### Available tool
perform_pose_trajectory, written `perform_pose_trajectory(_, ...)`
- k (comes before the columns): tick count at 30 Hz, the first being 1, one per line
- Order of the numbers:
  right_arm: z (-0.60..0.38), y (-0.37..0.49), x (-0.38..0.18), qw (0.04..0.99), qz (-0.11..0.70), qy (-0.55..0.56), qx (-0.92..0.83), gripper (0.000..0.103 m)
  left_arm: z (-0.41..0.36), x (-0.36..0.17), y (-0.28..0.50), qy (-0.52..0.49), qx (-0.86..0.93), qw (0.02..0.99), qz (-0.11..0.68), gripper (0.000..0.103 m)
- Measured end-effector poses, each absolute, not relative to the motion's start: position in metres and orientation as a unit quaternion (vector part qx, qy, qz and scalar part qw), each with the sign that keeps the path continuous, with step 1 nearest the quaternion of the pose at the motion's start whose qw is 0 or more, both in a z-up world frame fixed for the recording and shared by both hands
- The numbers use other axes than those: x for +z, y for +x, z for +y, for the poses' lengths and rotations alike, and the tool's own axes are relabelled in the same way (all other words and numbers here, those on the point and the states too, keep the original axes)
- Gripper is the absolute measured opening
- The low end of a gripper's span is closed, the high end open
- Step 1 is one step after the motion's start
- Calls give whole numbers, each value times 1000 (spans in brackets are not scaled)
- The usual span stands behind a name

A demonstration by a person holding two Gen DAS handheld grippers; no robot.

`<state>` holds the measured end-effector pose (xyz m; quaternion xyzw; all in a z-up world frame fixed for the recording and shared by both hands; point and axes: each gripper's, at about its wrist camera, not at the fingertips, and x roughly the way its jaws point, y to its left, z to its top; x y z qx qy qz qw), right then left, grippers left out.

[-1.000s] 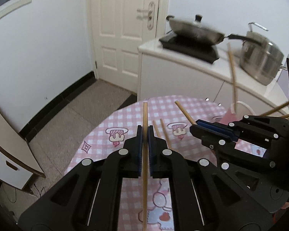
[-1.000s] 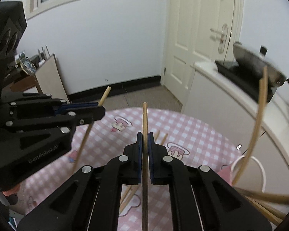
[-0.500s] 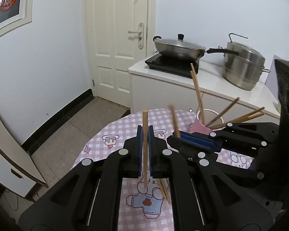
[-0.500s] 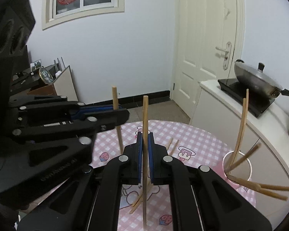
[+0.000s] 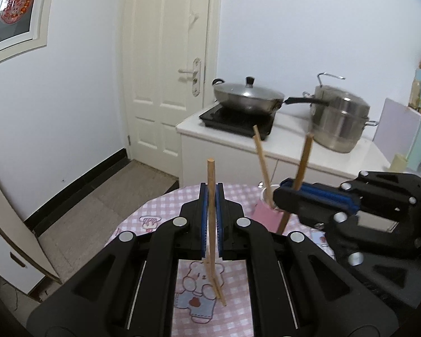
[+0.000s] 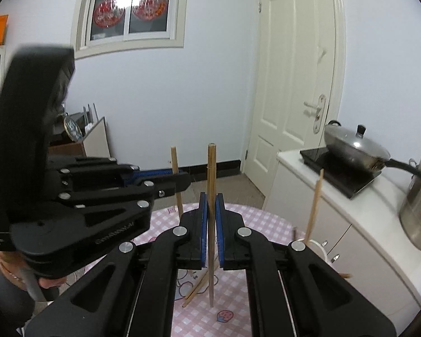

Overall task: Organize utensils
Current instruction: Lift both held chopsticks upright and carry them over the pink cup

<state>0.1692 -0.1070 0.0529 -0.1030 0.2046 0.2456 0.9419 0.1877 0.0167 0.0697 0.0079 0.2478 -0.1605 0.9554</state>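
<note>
My left gripper is shut on a wooden chopstick held upright above the pink checked table. My right gripper is shut on a second upright chopstick. The right gripper also shows in the left wrist view, with its chopstick, close to a pink cup holding another chopstick. The left gripper shows in the right wrist view with its chopstick. The cup rim shows at lower right. Loose chopsticks lie on the table.
A white counter behind the table carries a hob with a lidded wok and a steel pot. A white door stands beyond. A board leans at the left wall.
Both grippers have risen and tilted up with their chopsticks, so less table shows. The right gripper has moved nearer the pink cup.
</note>
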Motion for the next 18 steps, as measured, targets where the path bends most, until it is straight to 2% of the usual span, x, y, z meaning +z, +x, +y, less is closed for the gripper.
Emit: perform_pose_trajectory(18, -181, 137, 116, 957, 163, -84, 224, 4, -23, 104, 185, -5, -192, 958, 213, 5)
